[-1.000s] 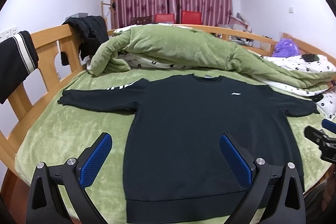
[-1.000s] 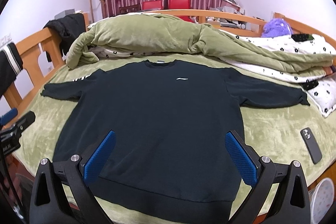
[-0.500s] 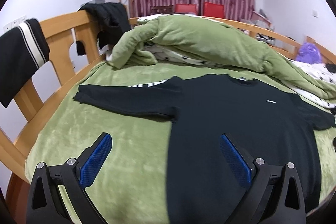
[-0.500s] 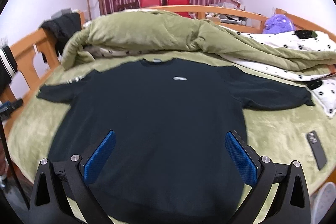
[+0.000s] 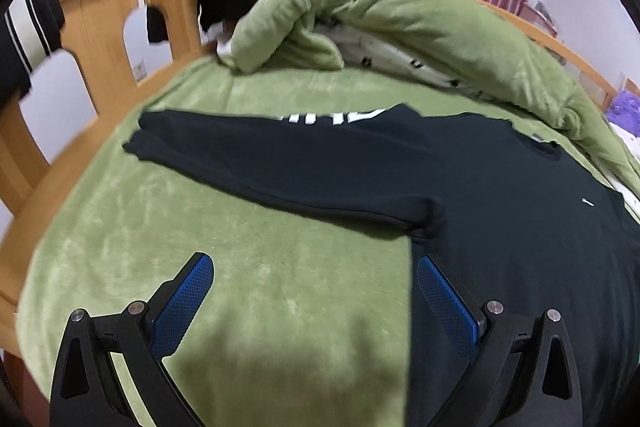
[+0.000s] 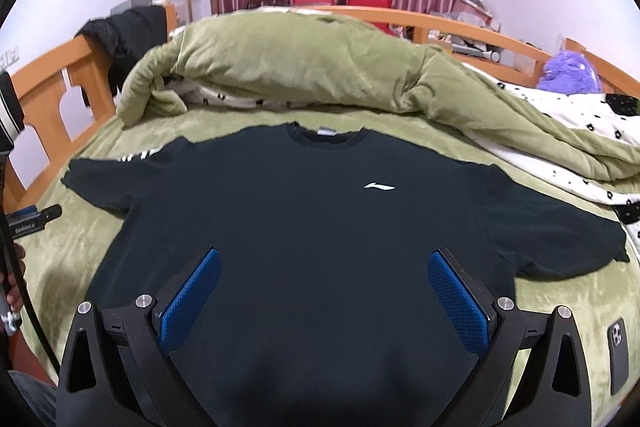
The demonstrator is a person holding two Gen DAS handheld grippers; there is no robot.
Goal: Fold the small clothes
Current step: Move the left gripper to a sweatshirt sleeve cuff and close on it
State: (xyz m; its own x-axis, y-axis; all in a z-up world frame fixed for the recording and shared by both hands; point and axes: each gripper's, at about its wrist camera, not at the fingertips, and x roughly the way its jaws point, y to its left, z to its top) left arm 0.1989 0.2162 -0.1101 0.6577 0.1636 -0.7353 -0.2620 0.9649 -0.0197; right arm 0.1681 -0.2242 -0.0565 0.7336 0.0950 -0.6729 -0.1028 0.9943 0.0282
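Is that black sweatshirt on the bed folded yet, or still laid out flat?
Still spread flat. The sweatshirt lies face up on the bed, both sleeves stretched out sideways, nothing turned over.

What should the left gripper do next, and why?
Probably ease the left gripper forward to the spread sleeve and pinch its cuff for the first fold inward. The sweatshirt lies flat and unfolded, and both grippers are open and empty.
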